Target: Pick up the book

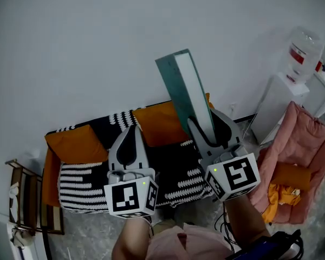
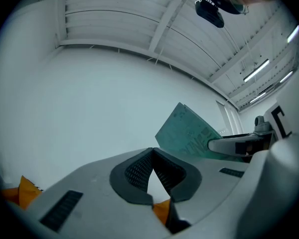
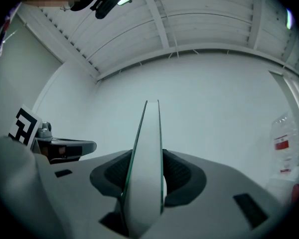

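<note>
Book point(image 1: 185, 91): teal-covered, pinched across its thickness by the right gripper point(image 1: 208, 128), which keeps the covers shut. It rises toward 11 o'clock, well above the sofa point(image 1: 78, 145), so the pickup looks complete. Left gripper point(image 1: 131, 140): at 9 o'clock of the right, jaws closed on nothing, apparently unneeded.

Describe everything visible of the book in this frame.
The book is thin and closed, with a teal-green cover bearing faint print and a white page edge. It is held in the air, standing on end, its top tilted left in the head view. Only the right gripper touches it, its fingers clamped on both covers near the lower end.
</note>
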Demonstrator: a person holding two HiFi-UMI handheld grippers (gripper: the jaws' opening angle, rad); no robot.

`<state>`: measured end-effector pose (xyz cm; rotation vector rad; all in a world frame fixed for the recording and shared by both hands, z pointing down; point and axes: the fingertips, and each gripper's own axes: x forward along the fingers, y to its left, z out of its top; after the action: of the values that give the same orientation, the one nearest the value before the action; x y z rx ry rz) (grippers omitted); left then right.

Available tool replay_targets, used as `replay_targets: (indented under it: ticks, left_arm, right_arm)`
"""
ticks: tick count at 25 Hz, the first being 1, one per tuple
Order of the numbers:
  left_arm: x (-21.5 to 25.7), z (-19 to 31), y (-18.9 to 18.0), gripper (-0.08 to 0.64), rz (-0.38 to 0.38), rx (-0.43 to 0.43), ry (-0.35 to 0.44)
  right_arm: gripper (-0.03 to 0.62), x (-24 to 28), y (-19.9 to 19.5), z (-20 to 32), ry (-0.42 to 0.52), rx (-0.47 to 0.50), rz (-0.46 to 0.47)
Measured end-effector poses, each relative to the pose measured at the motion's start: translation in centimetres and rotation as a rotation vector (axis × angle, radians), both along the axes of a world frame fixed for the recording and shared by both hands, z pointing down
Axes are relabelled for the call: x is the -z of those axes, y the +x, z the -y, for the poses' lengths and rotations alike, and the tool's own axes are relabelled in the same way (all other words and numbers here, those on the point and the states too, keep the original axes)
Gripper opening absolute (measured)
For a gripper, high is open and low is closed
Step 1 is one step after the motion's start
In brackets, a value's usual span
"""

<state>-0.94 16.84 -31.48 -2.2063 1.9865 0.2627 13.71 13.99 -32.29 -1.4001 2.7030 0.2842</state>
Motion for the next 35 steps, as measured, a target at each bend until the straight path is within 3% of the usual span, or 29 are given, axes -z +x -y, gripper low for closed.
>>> replay_targets:
  ticks: [15, 35]
  left_arm:
    - [1.3, -2.2, -1.0, 0.011, 0.033, 0.018, 0.026]
    - [1.1, -2.9, -2.8, 0.012, 0.041, 0.044, 0.030]
  right_arm:
    - [0.172, 0.3, -0.2, -2.7, 0.034, -0.024, -0.001]
    - [0.172, -0.2, -2.6, -2.9, 0.024, 0.024, -0.003]
